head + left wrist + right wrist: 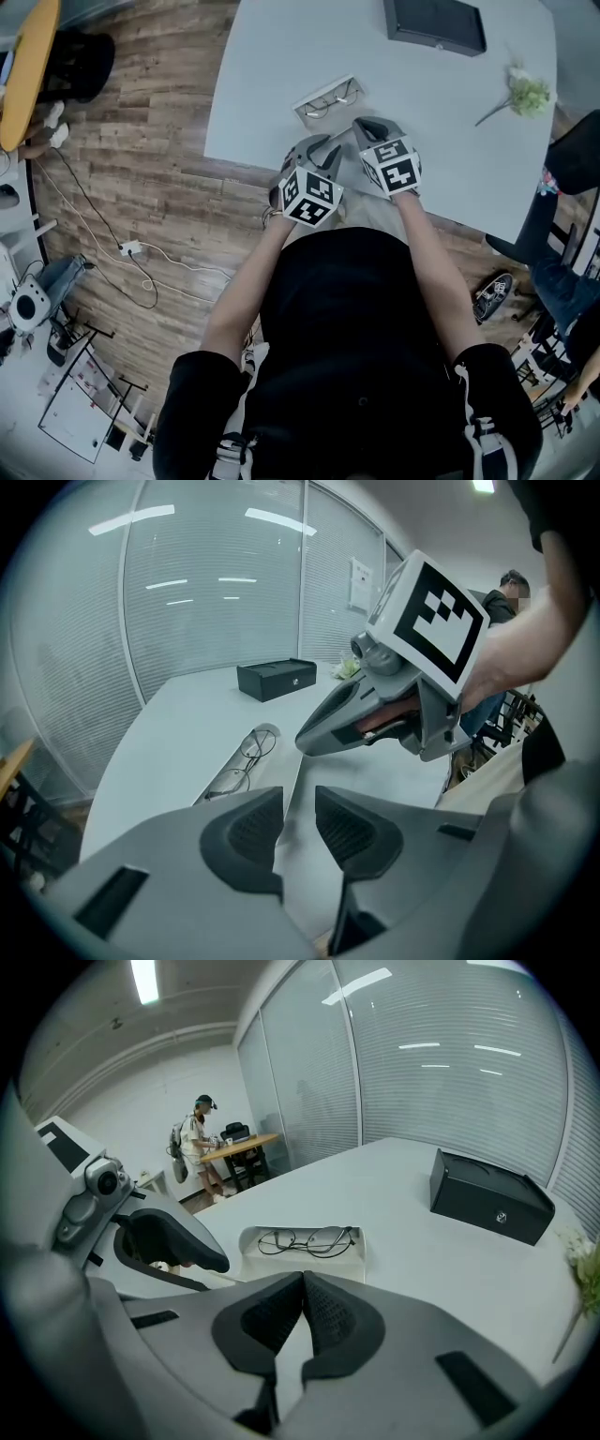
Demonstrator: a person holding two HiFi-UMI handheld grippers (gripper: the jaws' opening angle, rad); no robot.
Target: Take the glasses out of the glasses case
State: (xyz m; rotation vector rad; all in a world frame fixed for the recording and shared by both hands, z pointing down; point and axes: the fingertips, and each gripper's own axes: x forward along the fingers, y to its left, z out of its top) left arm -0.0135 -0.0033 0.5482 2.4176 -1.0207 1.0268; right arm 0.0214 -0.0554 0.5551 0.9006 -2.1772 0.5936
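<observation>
A white glasses case (304, 112) lies open on the white table (281, 56), with thin wire-framed glasses (330, 97) inside it. In the right gripper view the glasses (305, 1239) rest flat in the case (300, 1257), just beyond my jaws. My left gripper (328, 145) hovers near the table's front edge, a little short of the case; its jaws stand a narrow gap apart (298, 810) with nothing between them. My right gripper (367, 127) is beside it, at the case's right end, its tips touching (303, 1283) and holding nothing.
A black box (434, 23) sits at the far side of the table, and a green flower sprig (525, 92) at the right. Wooden floor with cables lies to the left. A person (199, 1143) stands at a desk in the background.
</observation>
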